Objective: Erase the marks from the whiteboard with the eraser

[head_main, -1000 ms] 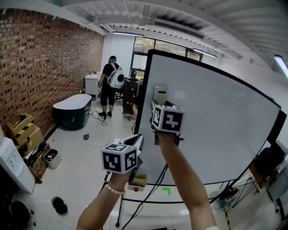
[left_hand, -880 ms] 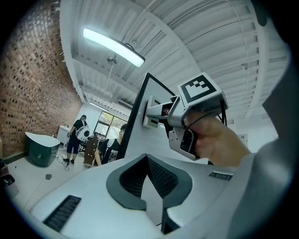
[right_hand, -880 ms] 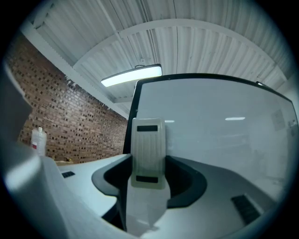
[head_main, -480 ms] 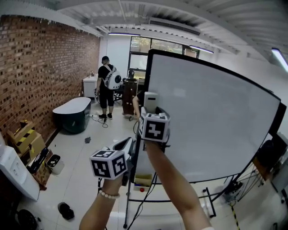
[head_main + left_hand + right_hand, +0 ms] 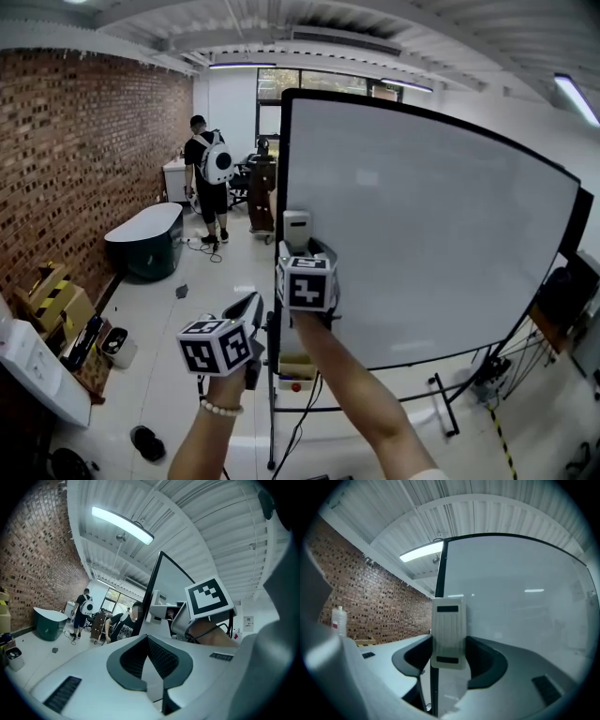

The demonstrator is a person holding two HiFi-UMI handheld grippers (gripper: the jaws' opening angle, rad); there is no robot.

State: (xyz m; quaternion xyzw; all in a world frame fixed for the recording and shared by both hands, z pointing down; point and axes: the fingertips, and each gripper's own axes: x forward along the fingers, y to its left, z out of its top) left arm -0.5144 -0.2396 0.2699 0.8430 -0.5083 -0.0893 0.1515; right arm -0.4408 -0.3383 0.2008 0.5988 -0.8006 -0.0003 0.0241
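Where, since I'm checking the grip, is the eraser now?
In the head view's centre, the eraser is clamped upright in the right tongs, at the left edge of the whiteboard.

- Loft-style workshop: red brick wall [image 5: 84,159], white ribbed metal ceiling [image 5: 422,37], tube light [image 5: 568,98].
- Black-framed whiteboard [image 5: 422,234] on a stand, dark freestanding bathtub [image 5: 145,236], stacked cardboard boxes [image 5: 54,289].

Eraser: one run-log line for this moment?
right tongs: shut on eraser | eraser: at whiteboard left edge | left tongs: shut, empty
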